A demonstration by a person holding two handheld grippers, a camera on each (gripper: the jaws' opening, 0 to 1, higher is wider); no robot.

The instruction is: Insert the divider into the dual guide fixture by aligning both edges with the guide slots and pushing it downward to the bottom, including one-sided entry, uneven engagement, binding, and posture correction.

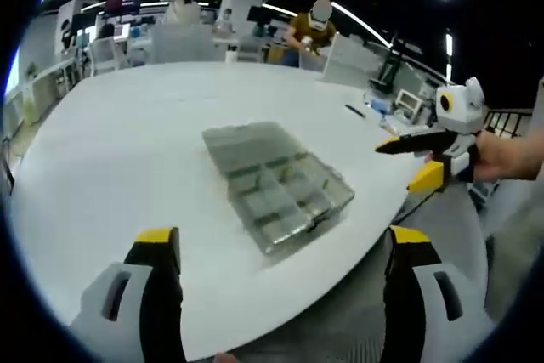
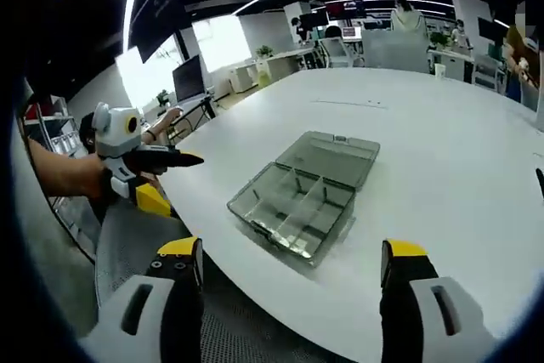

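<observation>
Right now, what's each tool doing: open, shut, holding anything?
Left tool: open, holding nothing, short of the clear compartment box.
Right tool: open, holding nothing, facing the same box.

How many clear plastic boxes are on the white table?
1. The clear box sits open near the table's curved edge, lid laid flat behind it, between both open tongs. Nothing hides another.

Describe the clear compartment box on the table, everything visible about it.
The box looks like clear, grey-tinted plastic. It lies open on the white table, its hinged lid folded back flat on the tabletop behind the tray. Thin dividers split the tray into several compartments. It sits near the table's curved edge. Neither gripper touches it, and both are open and off the table.
</observation>
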